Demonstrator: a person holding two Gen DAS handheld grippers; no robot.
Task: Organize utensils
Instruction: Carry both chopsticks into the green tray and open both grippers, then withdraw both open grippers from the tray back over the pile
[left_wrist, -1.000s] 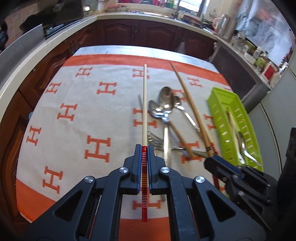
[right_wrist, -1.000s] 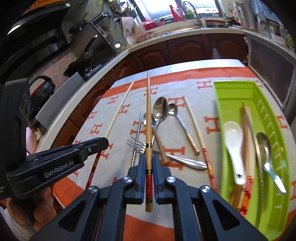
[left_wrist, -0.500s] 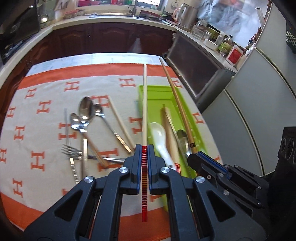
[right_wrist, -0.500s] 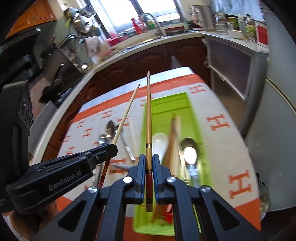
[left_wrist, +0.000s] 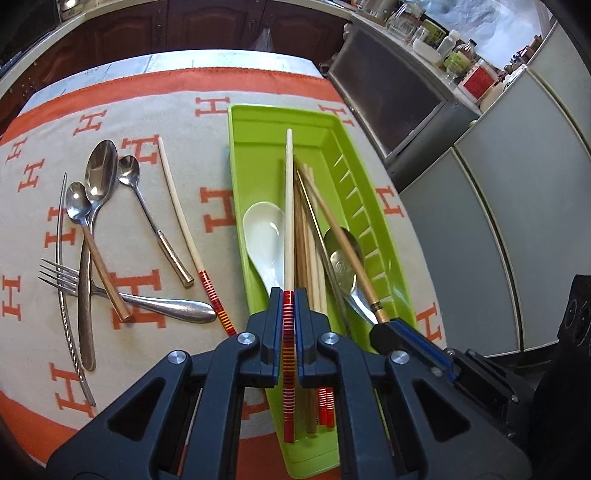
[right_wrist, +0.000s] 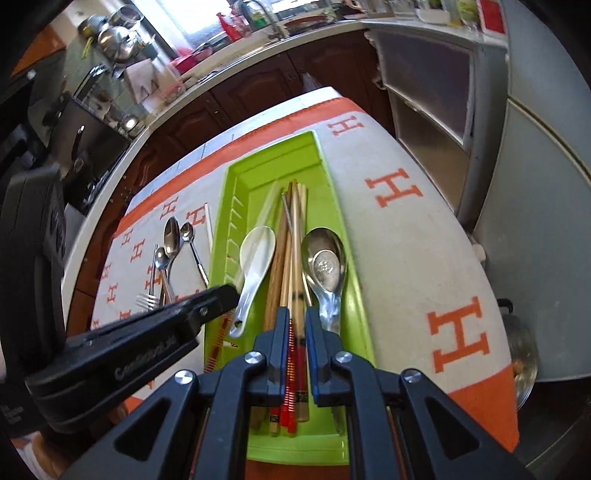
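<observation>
Lengthwise over the green tray, near the tablecloth's right edge: pale chopstick, tip toward the far end, red-striped butt clamped tight in the left gripper. Beside it, brown chopstick, same line, lying on the tray's pile between the right gripper's jaws, just parted, pads off it.

Loose spoons and fork lie left of the tray.
</observation>
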